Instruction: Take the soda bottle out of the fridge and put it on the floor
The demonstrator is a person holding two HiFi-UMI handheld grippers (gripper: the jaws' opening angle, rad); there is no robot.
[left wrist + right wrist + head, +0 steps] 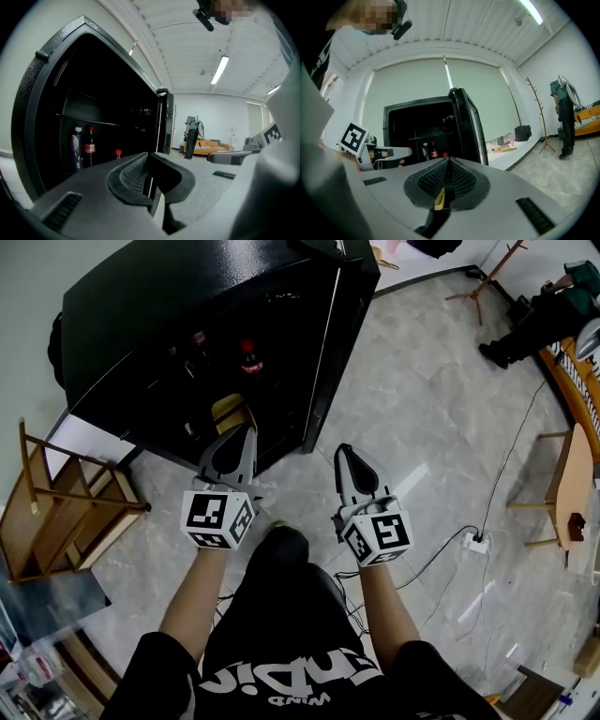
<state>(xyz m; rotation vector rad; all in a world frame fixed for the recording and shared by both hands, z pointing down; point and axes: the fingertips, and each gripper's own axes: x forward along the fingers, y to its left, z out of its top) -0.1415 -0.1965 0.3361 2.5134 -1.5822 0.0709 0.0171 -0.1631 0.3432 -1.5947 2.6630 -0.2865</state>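
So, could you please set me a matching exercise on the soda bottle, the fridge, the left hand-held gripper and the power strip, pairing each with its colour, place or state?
Things:
1. soda bottle
2. fridge
3. left hand-held gripper
4. power strip

Descriptions:
A. white, lying on the floor at the right
B. shut with nothing between its jaws, held at the fridge opening
C. black, with its door open
D. red label, standing upright inside the fridge

Pairs: 1-D, 2-C, 3-B, 4-A.
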